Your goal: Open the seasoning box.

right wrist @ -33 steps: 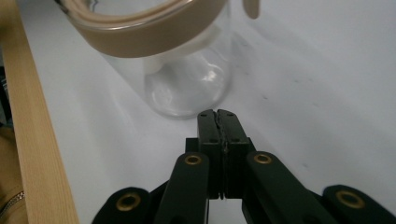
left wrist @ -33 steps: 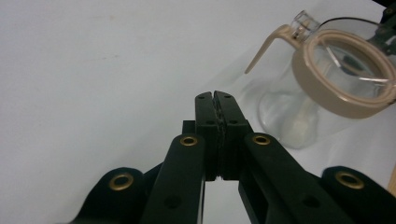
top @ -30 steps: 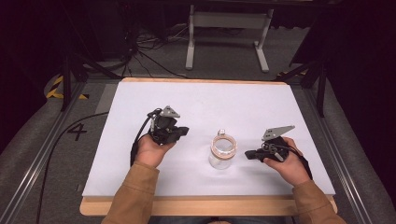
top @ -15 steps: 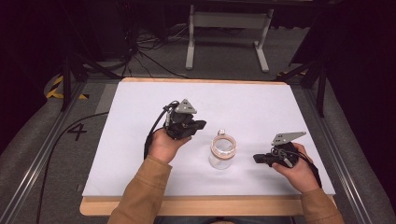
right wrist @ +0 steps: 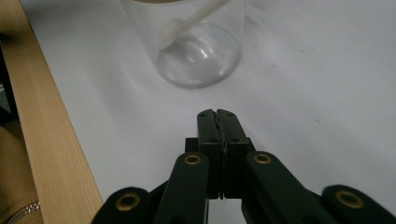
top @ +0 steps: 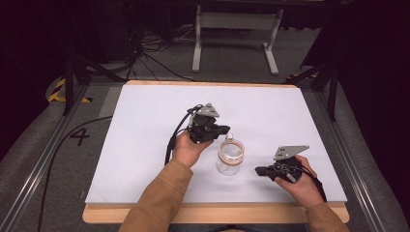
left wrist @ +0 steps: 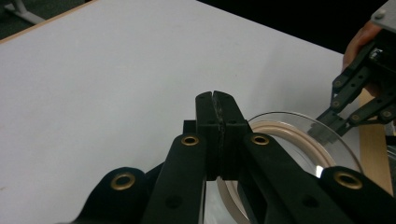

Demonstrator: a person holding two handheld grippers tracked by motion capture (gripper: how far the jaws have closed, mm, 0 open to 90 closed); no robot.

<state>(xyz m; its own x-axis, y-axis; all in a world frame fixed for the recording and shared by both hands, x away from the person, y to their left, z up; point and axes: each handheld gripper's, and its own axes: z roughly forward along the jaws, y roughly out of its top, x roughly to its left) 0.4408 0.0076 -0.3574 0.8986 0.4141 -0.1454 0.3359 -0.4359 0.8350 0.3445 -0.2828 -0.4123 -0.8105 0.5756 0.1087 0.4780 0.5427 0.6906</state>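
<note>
- Dark floor and trailing cables surround the white worktop [top: 145,145]; a clear glass jar [top: 230,157] stands upright on it, nearer the person's edge than the far edge, with a pale ring at its mouth.
- Left claw [top: 223,129] hangs just beyond and left of the jar, close to the rim, jaws pressed together on nothing.
- Right claw [top: 259,170] sits low to the right of the jar, a little apart from it, also clenched and empty.
- Risk, as I judge it: the jar looks light and tall, so a shut left claw sweeping across the rim could tip or skate it towards the wooden edge [right wrist: 42,116].
- Neither claw can take the jar until its jaws part; pushing in clenched would only shove it.
- Right gripper view alone reveals a pale stick-like piece [right wrist: 196,18] leaning inside the jar.
- Left gripper view alone shows how near the rim [left wrist: 299,135] lies to that claw.
</note>
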